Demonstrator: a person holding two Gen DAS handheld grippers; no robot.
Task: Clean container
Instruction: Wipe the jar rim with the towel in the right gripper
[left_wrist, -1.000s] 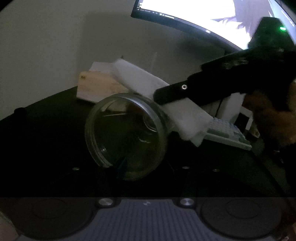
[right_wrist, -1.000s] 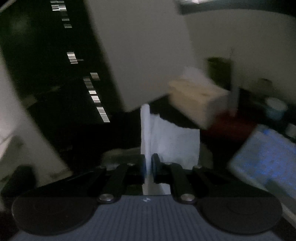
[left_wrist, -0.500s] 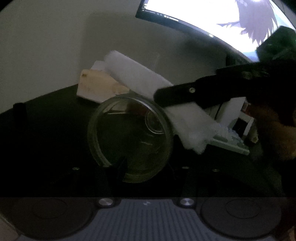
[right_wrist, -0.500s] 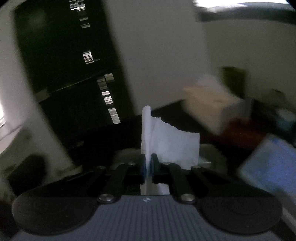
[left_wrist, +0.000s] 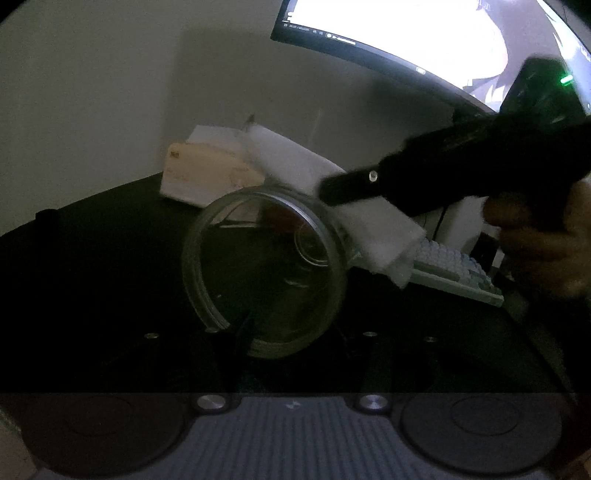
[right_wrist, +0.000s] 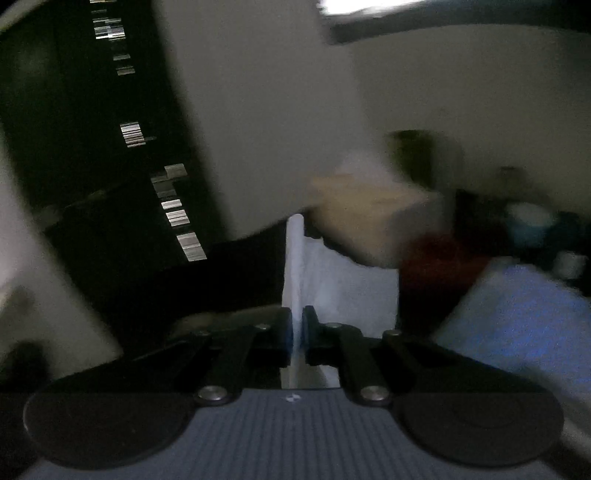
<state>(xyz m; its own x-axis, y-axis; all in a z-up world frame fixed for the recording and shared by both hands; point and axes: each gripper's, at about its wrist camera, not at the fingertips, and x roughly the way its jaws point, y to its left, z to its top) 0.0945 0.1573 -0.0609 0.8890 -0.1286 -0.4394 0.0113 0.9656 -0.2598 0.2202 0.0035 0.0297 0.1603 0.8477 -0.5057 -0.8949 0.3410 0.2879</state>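
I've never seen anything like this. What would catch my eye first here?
Probably the clear jar in the middle of the left camera's view, tilted with its open mouth toward you. Right beside it the right gripper pinches a white tissue against the jar's upper right side. Behind, a bright monitor glows at top right, and a pale tissue box sits on the dark desk.

Items counted: one clear container (left_wrist: 264, 269); one white paper towel (left_wrist: 354, 210); one tan tissue box (left_wrist: 207, 175); one lit monitor (left_wrist: 424, 40); one pale keyboard (left_wrist: 454, 273). Tools: two grippers, namely the left gripper (left_wrist: 291, 332) and the right gripper (right_wrist: 297, 332). One bare hand (left_wrist: 546, 243) shows, on the right gripper's handle.
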